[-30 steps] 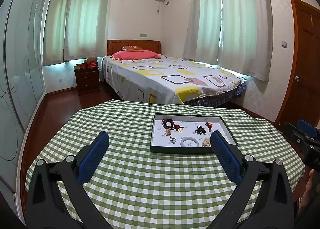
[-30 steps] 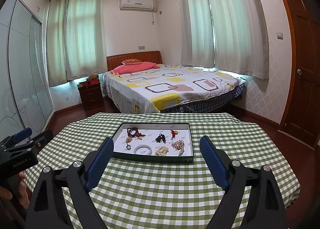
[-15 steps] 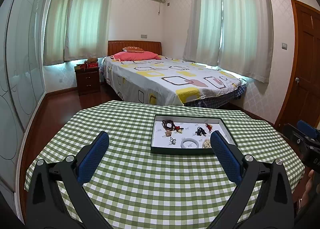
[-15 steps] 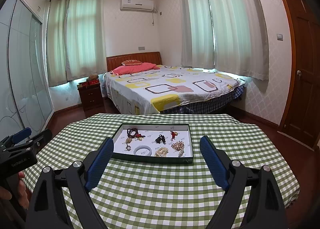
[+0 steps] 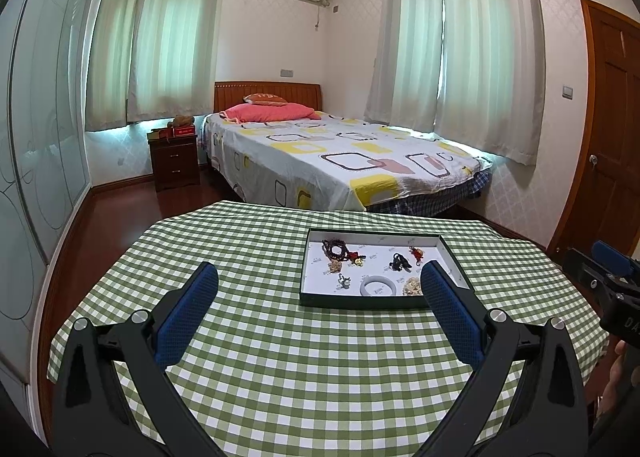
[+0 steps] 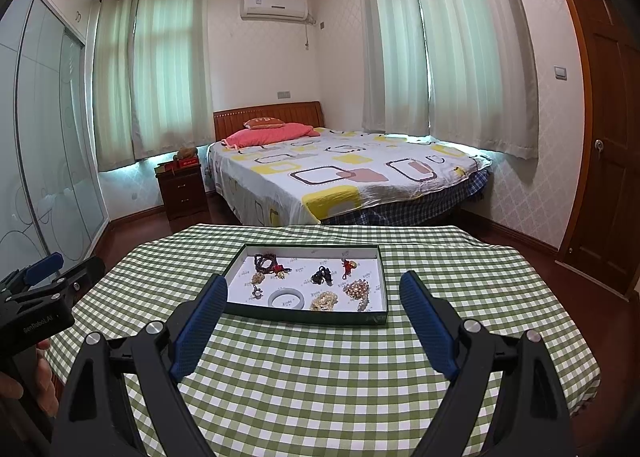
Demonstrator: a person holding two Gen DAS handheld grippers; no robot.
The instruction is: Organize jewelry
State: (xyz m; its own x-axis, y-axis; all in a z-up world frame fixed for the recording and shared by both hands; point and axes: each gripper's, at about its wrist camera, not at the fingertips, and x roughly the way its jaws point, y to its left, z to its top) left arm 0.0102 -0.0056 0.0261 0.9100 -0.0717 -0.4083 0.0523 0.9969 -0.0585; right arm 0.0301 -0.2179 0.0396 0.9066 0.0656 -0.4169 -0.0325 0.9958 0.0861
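**Small, tangled pieces are waiting in the tray while both grippers are hanging back**

Left wrist view: The left gripper (image 5: 318,283) is hovering over the checked worktop (image 5: 280,357) with its jaws standing wide and nothing between them. The tray (image 5: 384,303) is lying toward one o'clock, its near right corner hidden behind the right-hand finger. Inside it, a dark bead bracelet (image 5: 335,248) is sitting at the tray's ten o'clock with a red-and-gold charm touching it, and a pale bangle (image 5: 378,286) is resting by the near wall at six o'clock. The right gripper (image 5: 608,277) is showing at three o'clock, off the worktop's edge. The risk here, as I judge it: a reach from this side is coming in at an angle, so a finger could be catching the tray's low wall and sliding the whole tray on the cloth.

Right wrist view: The right gripper (image 6: 314,293) is also holding its jaws wide and empty, with the tray (image 6: 304,317) almost dead ahead at twelve o'clock. A black trinket (image 6: 321,275) is lying mid-tray, a small red charm (image 6: 349,265) at one o'clock of it, and two pale beaded clusters (image 6: 340,295) are crowding the near right corner, touching or nearly so. The left gripper (image 6: 38,297) is visible at nine o'clock. Likely trouble: wide pads closing on such small pieces could be pinching two at once, dragging a linked strand along, or letting a thin chain slip out. The bangle, lying flat against the near wall, probably is giving the pads little to grip and could be skidding away.
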